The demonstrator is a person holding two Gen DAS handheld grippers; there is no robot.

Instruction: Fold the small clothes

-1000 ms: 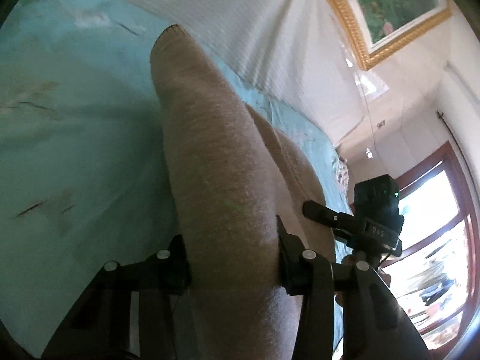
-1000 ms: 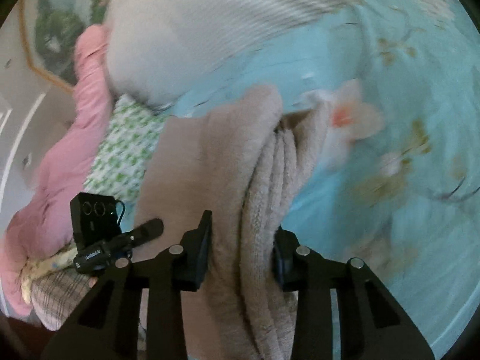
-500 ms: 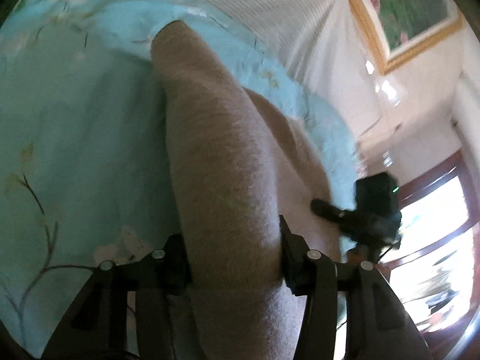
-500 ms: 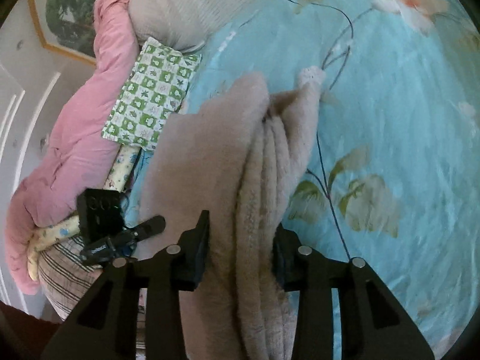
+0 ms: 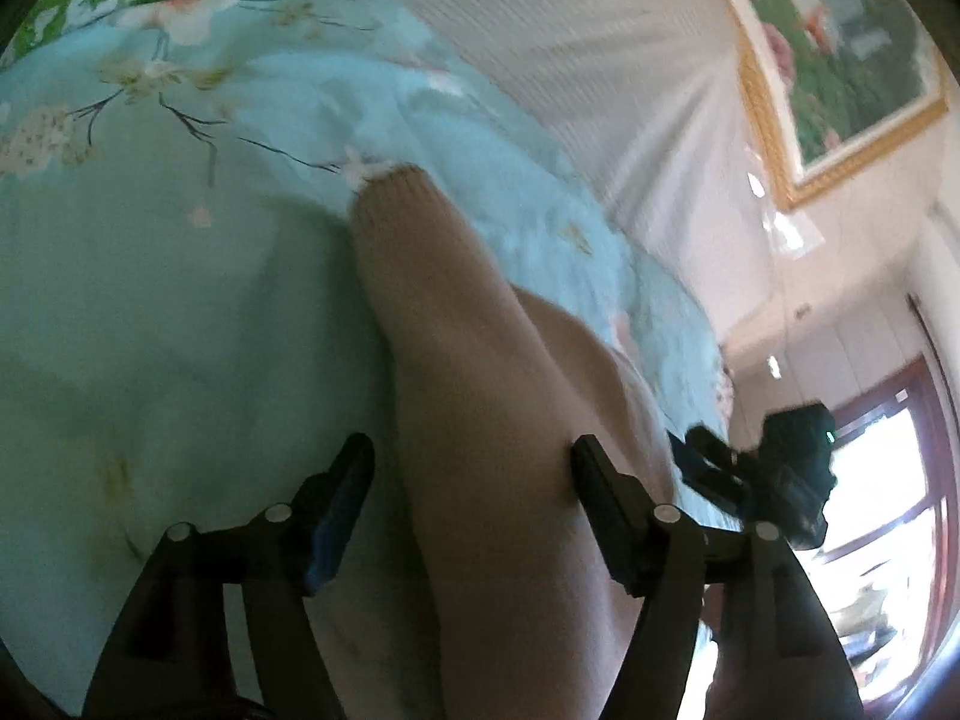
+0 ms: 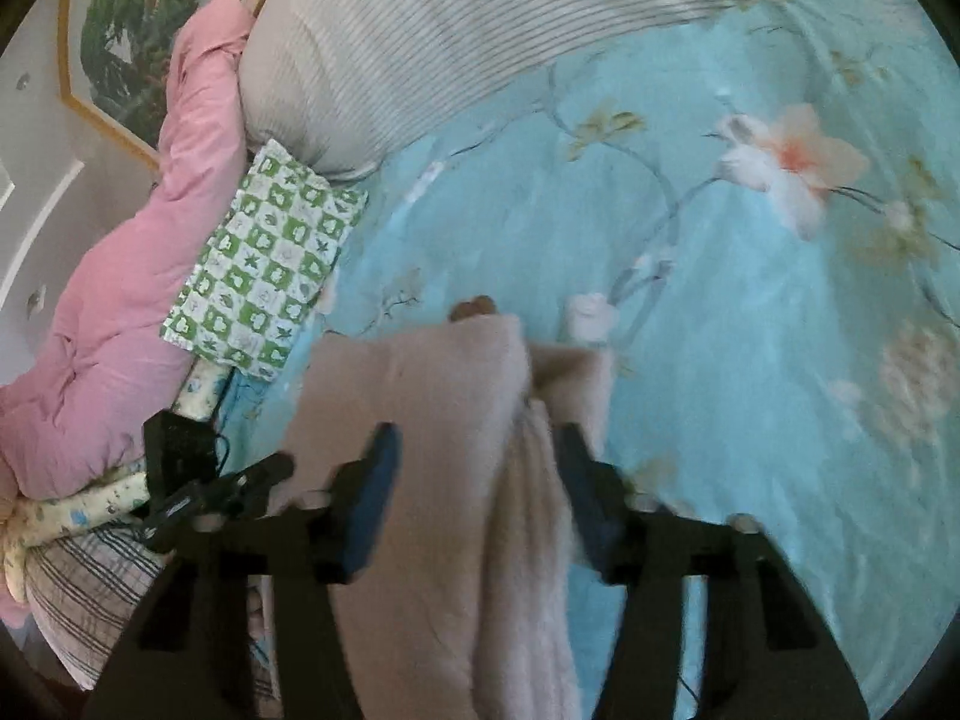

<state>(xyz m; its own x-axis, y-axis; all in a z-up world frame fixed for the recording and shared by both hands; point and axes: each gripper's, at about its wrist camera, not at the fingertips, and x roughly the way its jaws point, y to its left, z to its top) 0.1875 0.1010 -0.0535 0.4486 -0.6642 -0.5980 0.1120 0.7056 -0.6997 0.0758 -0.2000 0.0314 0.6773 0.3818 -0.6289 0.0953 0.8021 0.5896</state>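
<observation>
A beige knit garment (image 5: 474, 396) lies on the light blue floral bedsheet (image 5: 150, 312). Its ribbed cuff end points away from me in the left wrist view. My left gripper (image 5: 471, 480) is open, its jaws spread either side of the garment. In the right wrist view the same garment (image 6: 432, 420) is folded into a thick bundle. My right gripper (image 6: 477, 468) is open, its jaws apart around the bundle. The left gripper (image 6: 198, 480) shows at the left of the right wrist view, and the right gripper (image 5: 774, 468) at the right of the left wrist view.
A striped grey pillow (image 6: 456, 42), a pink quilt (image 6: 120, 276) and a green checked folded cloth (image 6: 264, 264) lie at the head of the bed. A striped cloth (image 6: 90, 588) is at lower left. A framed picture (image 5: 840, 54) hangs on the wall; a window (image 5: 888, 510) is at right.
Both grippers have opened and let go of the beige garment. The garment has come down onto the bedsheet, and both cameras have tilted toward the head of the bed.
</observation>
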